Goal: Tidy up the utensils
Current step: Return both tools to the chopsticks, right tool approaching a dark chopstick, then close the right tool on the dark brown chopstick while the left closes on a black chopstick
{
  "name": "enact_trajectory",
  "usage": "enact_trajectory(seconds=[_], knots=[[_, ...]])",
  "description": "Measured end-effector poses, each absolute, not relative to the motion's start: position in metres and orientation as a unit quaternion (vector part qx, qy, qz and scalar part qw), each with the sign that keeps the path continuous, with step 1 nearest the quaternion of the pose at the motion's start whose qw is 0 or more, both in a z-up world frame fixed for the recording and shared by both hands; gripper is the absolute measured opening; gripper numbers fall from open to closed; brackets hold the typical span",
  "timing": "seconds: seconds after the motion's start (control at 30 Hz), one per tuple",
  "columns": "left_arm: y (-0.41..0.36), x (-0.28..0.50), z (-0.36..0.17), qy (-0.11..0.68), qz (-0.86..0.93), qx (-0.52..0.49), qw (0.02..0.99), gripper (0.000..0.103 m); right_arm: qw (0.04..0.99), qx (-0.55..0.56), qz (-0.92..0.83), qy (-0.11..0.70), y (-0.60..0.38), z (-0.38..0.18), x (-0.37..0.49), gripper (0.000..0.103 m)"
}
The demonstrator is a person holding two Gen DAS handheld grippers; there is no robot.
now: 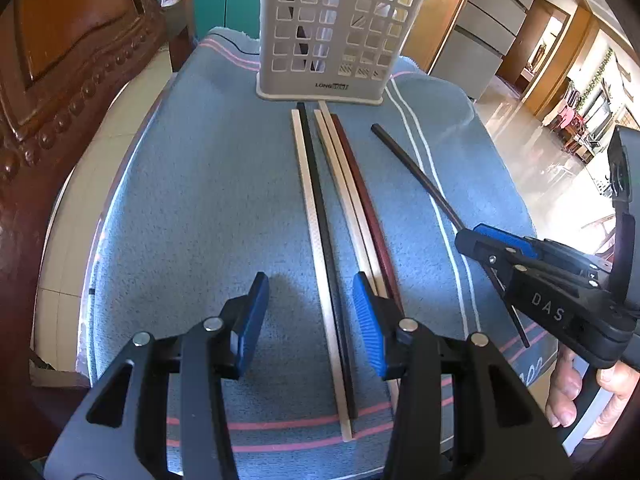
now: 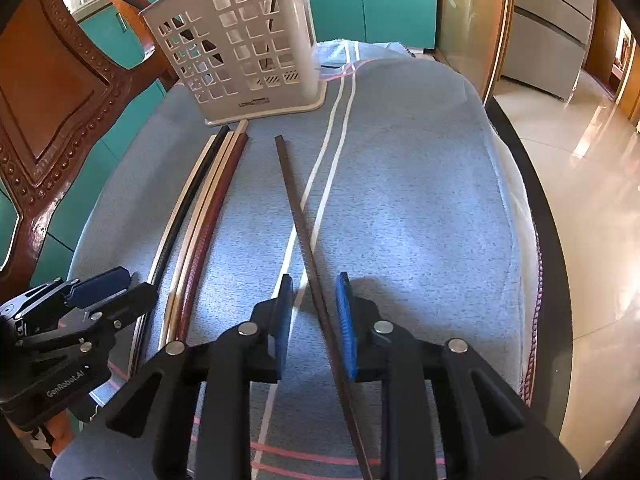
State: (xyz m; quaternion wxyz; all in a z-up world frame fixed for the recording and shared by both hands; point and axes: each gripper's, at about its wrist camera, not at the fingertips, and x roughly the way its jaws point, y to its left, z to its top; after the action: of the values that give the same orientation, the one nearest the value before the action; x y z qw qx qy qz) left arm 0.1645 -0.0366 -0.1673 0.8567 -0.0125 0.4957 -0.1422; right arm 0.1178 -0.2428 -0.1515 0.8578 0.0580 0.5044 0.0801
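The dark chopstick point(image 2: 308, 240) lies alone on the towel-covered worktop point(image 2: 420, 200), its long axis pointing toward the white basket point(image 2: 240, 40). It is straddled by the right tongs point(image 2: 314, 320), parted and not clamped. The left tongs point(image 1: 310, 320), also apart, are positioned over the bundled chopsticks point(image 1: 340, 200).

Light: bright daylight from the right | Glare: glossy pale tiled floor point(image 2: 592, 184) washed out | Shadows: soft, beneath both grippers on blue terry towel point(image 1: 208, 208) | Lens: strong fisheye bend, dark vignetted corners | Focus: sharp centre
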Motion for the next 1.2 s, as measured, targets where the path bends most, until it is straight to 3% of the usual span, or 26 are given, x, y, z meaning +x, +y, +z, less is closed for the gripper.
enact_trajectory(seconds=[0.2,1.2], knots=[[-0.0373,0.1636,-0.1682,0.496,-0.143,-0.01,0.856,0.047,0.859,0.051,0.08,0.503,-0.2393,-0.1516,0.118,0.03],[-0.0435,0.1709,-0.1683,0.496,-0.135,0.004,0.858,0.051,0.86,0.044,0.08,0.502,-0.2362,-0.1495,0.1187,0.032]])
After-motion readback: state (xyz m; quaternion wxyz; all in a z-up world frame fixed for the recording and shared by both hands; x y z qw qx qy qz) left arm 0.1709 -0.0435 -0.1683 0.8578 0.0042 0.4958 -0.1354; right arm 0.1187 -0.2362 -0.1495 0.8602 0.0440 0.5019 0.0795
